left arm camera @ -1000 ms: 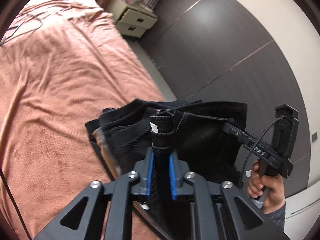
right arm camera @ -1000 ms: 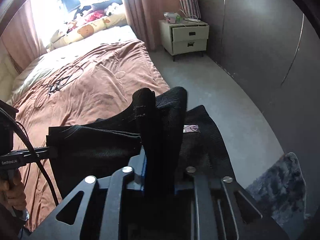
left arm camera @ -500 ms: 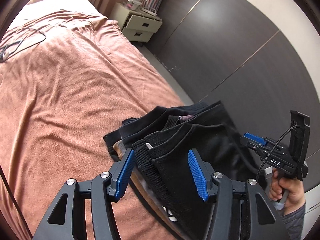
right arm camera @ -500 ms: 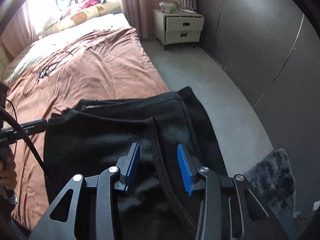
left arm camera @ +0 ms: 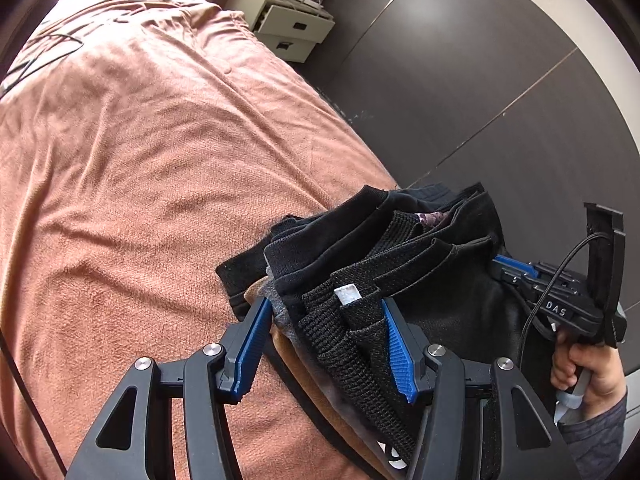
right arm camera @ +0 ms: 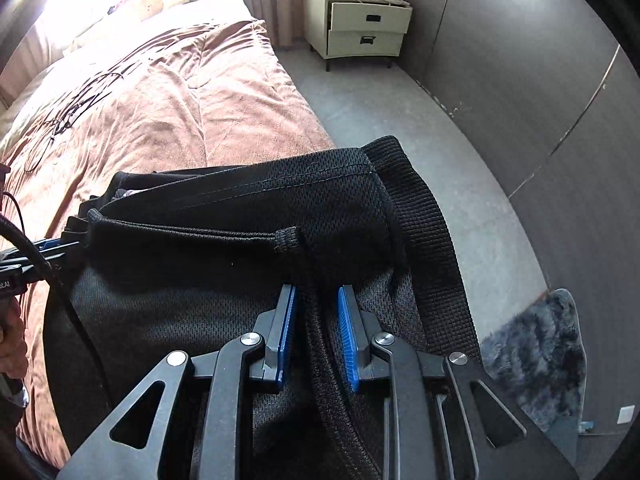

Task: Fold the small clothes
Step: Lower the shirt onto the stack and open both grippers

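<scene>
Nearby, nightstand [right arm camera: 356, 28], grey rug [right arm camera: 536, 356], both hand-held grippers [left arm camera: 324, 344] [right arm camera: 316, 336] parted over black clothes [right arm camera: 224, 248].

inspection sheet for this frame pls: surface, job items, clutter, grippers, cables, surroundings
Surface: bed with a wrinkled brown blanket.
Job's things: stack of folded dark clothes at the bed's edge; black mesh garment on top, brown and grey layers showing beneath.
Clutter: nothing seen on the blanket beside the stack, apart from cables.
Grippers: left gripper open, fingers straddling the stack's corner; right gripper open, a ribbed band lying between its fingers, held by a hand.
Cables: loose black cable on the far blanket; a gripper lead running over the right unit.
Surroundings: cream nightstand with small items on top, dark wall panels, grey floor, shaggy grey rug.
</scene>
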### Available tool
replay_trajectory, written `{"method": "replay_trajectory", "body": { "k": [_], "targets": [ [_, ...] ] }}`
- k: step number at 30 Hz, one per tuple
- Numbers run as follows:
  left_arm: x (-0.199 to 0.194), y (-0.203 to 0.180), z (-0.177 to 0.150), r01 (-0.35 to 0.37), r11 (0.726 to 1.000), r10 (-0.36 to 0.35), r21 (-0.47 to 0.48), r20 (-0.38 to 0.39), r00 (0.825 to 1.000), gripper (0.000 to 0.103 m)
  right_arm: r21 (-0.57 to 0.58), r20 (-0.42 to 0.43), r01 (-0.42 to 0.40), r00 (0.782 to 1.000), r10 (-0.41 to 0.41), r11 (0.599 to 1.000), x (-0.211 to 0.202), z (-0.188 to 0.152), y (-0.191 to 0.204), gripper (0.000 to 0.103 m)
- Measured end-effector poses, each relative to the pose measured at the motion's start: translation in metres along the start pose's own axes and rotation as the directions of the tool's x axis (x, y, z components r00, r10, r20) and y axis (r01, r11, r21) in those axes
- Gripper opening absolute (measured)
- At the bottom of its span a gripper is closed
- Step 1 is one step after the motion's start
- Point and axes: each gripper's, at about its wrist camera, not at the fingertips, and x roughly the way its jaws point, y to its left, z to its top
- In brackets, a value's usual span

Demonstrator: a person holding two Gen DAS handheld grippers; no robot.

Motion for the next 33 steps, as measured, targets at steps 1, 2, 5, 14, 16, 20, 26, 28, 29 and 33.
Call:
{"method": "replay_trajectory", "body": {
  "k": [1, 2, 5, 14, 16, 20, 26, 28, 29, 33],
  "targets": [
    [-0.004, -0.003, 0.001, -0.009, 1.0, 0.009, 0.014, 0.001, 1.0, 0.057, -0.012, 0.014, -0.007, 1.0, 0.008, 1.0, -0.006, 0.0, 0.001, 0.018],
    [-0.009, -0.005, 0.001, -0.015, 1.0, 0.015, 0.023, 0.008, 1.0, 0.057, -0.029, 0.036, -0.012, 0.999, 0.013, 0.999, -0.008, 0.0, 0.01, 0.019],
    [-0.022, -0.013, -0.003, -0.004, 0.999, 0.003, 0.035, 0.021, 1.0, 0.057, -0.014, 0.105, -0.054, 0.993, 0.055, 0.998, -0.047, -0.015, -0.001, 0.019],
    [-0.041, -0.043, -0.028, 0.04, 0.996, -0.038, 0.083, -0.018, 0.999, 0.057, 0.059, 0.191, -0.105, 0.977, 0.092, 0.993, -0.108, -0.103, -0.037, 0.027],
    [-0.041, -0.051, -0.035, 0.049, 0.994, -0.046, 0.095, -0.032, 0.998, 0.057, 0.061, 0.214, -0.117, 0.972, 0.102, 0.991, -0.114, -0.115, -0.037, 0.027],
    [-0.04, -0.064, -0.05, 0.061, 0.992, -0.055, 0.106, -0.053, 0.997, 0.057, 0.042, 0.253, -0.12, 0.962, 0.106, 0.992, -0.122, -0.144, -0.032, 0.027],
    [-0.029, -0.078, -0.067, 0.024, 0.99, -0.016, 0.136, -0.059, 0.998, 0.057, 0.097, 0.246, -0.046, 0.969, 0.021, 0.994, -0.096, -0.165, -0.036, 0.027],
    [-0.025, -0.079, -0.071, 0.01, 0.99, 0.0, 0.139, -0.072, 0.997, 0.057, 0.143, 0.223, -0.03, 0.975, -0.003, 0.989, -0.084, -0.17, -0.042, 0.025],
    [-0.025, -0.08, -0.074, 0.001, 0.989, 0.011, 0.147, -0.076, 0.997, 0.057, 0.169, 0.223, -0.044, 0.975, 0.006, 0.985, -0.081, -0.173, -0.046, 0.024],
    [-0.032, -0.077, -0.083, -0.003, 0.991, 0.016, 0.137, -0.096, 0.995, 0.057, 0.21, 0.227, -0.016, 0.973, -0.033, 0.978, -0.091, -0.177, -0.045, 0.024]
  ]
}}
